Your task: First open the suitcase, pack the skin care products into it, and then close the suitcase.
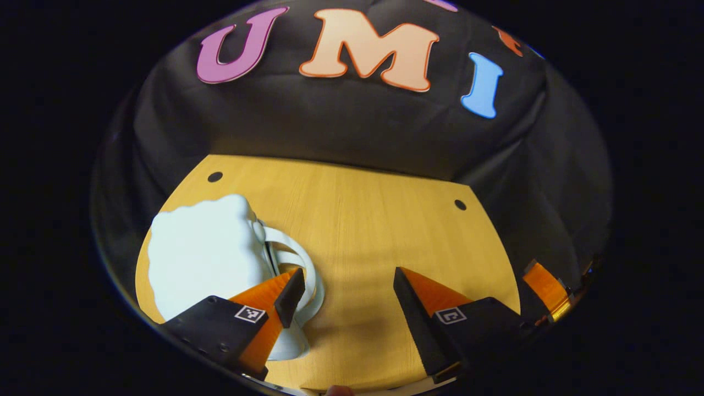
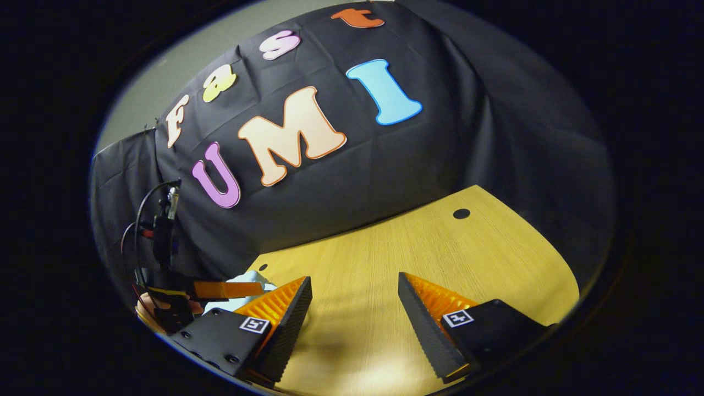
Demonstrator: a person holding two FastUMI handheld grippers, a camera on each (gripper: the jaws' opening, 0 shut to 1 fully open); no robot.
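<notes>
**Both grippers open over worktop; white case at left**

The wooden worktop (image 1: pixel 374 220) carried a pale, lumpy-surfaced suitcase (image 1: pixel 203 253) near its left edge in the left gripper view, with a white looped handle (image 1: pixel 300 258) on the side facing the centre. The left gripper (image 1: pixel 346 280) stood wide open with nothing held; one finger overlapped the handle in the view, and contact could not be confirmed. In the right gripper view, the right gripper (image 2: pixel 355 286) was likewise wide open and empty above bare wood. Two dark round holes (image 1: pixel 460 204) marked the worktop's far corners.
</notes>
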